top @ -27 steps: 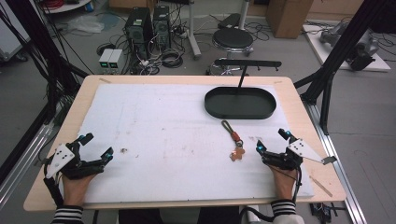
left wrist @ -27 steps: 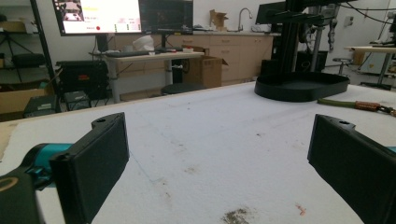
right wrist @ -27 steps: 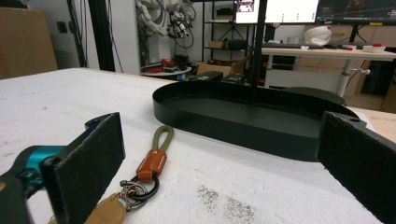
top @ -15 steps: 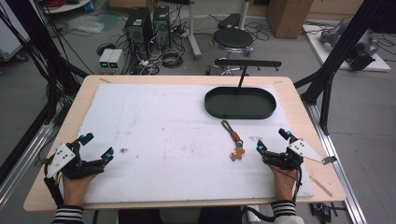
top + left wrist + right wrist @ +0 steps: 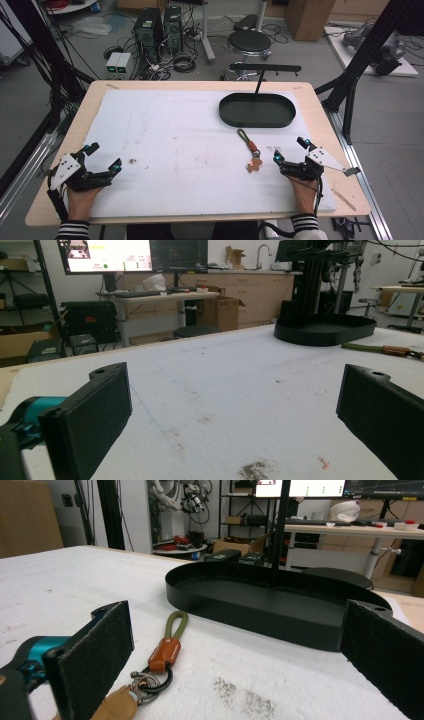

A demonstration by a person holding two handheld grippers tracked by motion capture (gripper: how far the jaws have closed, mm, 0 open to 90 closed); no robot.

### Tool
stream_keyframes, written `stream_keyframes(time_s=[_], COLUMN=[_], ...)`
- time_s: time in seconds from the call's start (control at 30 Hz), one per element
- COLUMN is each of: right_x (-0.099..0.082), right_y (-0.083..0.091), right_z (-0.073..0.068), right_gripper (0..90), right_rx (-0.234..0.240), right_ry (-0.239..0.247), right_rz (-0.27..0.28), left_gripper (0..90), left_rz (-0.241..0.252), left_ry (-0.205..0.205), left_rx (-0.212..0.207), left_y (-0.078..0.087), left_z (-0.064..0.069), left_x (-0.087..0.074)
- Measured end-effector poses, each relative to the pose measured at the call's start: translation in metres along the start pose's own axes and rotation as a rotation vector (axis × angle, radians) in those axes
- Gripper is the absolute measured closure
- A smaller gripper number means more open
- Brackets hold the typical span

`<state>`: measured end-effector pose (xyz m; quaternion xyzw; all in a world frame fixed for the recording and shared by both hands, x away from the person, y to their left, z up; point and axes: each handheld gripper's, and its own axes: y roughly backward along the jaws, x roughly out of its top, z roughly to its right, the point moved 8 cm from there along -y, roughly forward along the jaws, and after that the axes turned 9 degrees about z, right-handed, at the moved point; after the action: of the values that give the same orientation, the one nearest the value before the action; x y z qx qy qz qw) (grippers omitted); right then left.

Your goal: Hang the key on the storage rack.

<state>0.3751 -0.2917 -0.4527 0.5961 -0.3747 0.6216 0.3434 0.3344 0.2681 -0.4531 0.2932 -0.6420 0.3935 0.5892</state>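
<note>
White padding covers the counter [image 5: 175, 135], and since a moment ago nothing has shifted, so we judge no step begun. Our left gripper [image 5: 102, 157] and right gripper [image 5: 291, 150] rest near the front edge, fingers spread wide and empty. The keychain [image 5: 250, 150] lies just left of the right gripper. The black tray [image 5: 257, 121] beyond holds only its post.

A white mat [image 5: 185, 135] covers most of the wooden worktop [image 5: 325, 115]. Beyond the worktop at 12 o'clock stands a black round stool [image 5: 249, 41]. At 11 o'clock, two computer towers [image 5: 160, 25] sit on the floor amid tangled cables [image 5: 182, 62], with two small white boxes [image 5: 118, 62] just beside them. Cardboard boxes [image 5: 305, 15] stand at 1 o'clock.
</note>
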Motion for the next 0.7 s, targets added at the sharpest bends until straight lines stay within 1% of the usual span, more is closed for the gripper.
stream_keyframes(time_s=[0.07, 0.13, 0.17, 0.2, 0.23, 0.27, 0.3, 0.4, 0.5, 0.57, 0.63, 0.7], right_x=[0.006, 0.013, 0.016, 0.019, 0.022, 0.024, 0.027, 0.032, 0.035, 0.035, 0.035, 0.035], right_y=[-0.002, -0.005, -0.007, -0.009, -0.012, -0.015, -0.018, -0.028, -0.038, -0.045, -0.052, -0.058], right_z=[-0.001, -0.001, -0.001, -0.003, -0.004, -0.004, -0.005, -0.007, -0.010, -0.012, -0.014, -0.015], right_gripper=[0.4, 0.4, 0.4, 0.4, 0.4, 0.4, 0.4, 0.4, 0.4, 0.4, 0.4, 0.4], right_rx=[0.008, 0.017, 0.027, 0.038, 0.050, 0.055, 0.062, 0.087, 0.121, 0.140, 0.162, 0.174], right_ry=[0.002, 0.012, 0.025, 0.012, 0.014, 0.033, 0.037, 0.027, 0.018, 0.022, 0.035, 0.042], right_rz=[-0.013, -0.038, -0.047, -0.068, -0.086, -0.105, -0.127, -0.191, -0.272, -0.326, -0.362, -0.399], left_gripper=[1.7, 1.7, 1.7, 1.7, 1.7, 1.7, 1.7, 1.7, 1.7, 1.7, 1.7, 1.7], left_rz=[-0.002, -0.003, -0.003, -0.004, -0.004, -0.004, -0.005, -0.004, -0.005, -0.006, -0.008, -0.008], left_ry=[0.001, 0.001, 0.000, 0.000, 0.000, 0.000, -0.001, 0.000, 0.002, 0.002, 0.003, 0.003], left_rx=[0.002, 0.001, 0.001, 0.001, 0.002, 0.002, 0.001, 0.003, 0.004, 0.004, 0.003, 0.003], left_y=[0.000, 0.000, 0.000, 0.000, 0.000, 0.000, 0.000, 0.000, -0.001, -0.001, -0.001, -0.001], left_z=[0.000, 0.000, 0.000, 0.000, 0.000, 0.000, 0.000, 0.000, 0.000, 0.000, 0.000, 0.000], left_x=[0.000, 0.000, 0.000, 0.000, 0.000, 0.000, 0.000, 0.000, 0.000, 0.000, -0.001, -0.001])
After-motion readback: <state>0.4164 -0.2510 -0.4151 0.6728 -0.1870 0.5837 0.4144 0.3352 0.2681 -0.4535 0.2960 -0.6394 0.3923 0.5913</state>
